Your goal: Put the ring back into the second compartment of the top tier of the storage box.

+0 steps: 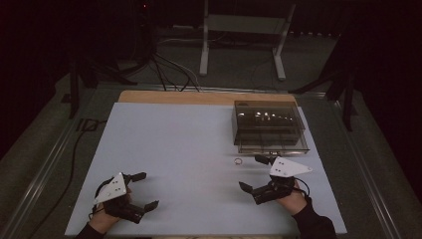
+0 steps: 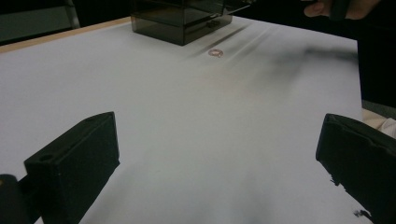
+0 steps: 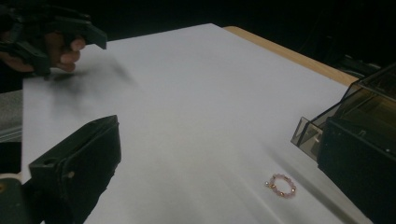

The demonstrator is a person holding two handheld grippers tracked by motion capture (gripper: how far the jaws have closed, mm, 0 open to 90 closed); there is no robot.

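Observation:
A small beaded pink ring (image 1: 238,161) lies on the white sheet (image 1: 189,144), just in front of a smoked clear box (image 1: 268,124) whose bottom drawer (image 1: 272,146) stands pulled out. My right gripper (image 1: 254,173) is open close to the ring, which lies between its jaws toward the right one, ring (image 3: 280,185), gripper (image 3: 219,163). My left gripper (image 1: 146,190) rests open at the sheet's near left corner with nothing between its jaws. From that gripper (image 2: 217,158) the ring (image 2: 215,53) lies far ahead, before the box (image 2: 182,21).
The box's open drawer corner (image 3: 310,133) sits right of the ring. Bare wood of the table (image 1: 199,97) edges the sheet at the back. Cables (image 1: 169,69) and a white stand (image 1: 244,40) are on the floor beyond. The other hand's gripper (image 3: 51,32) shows far left.

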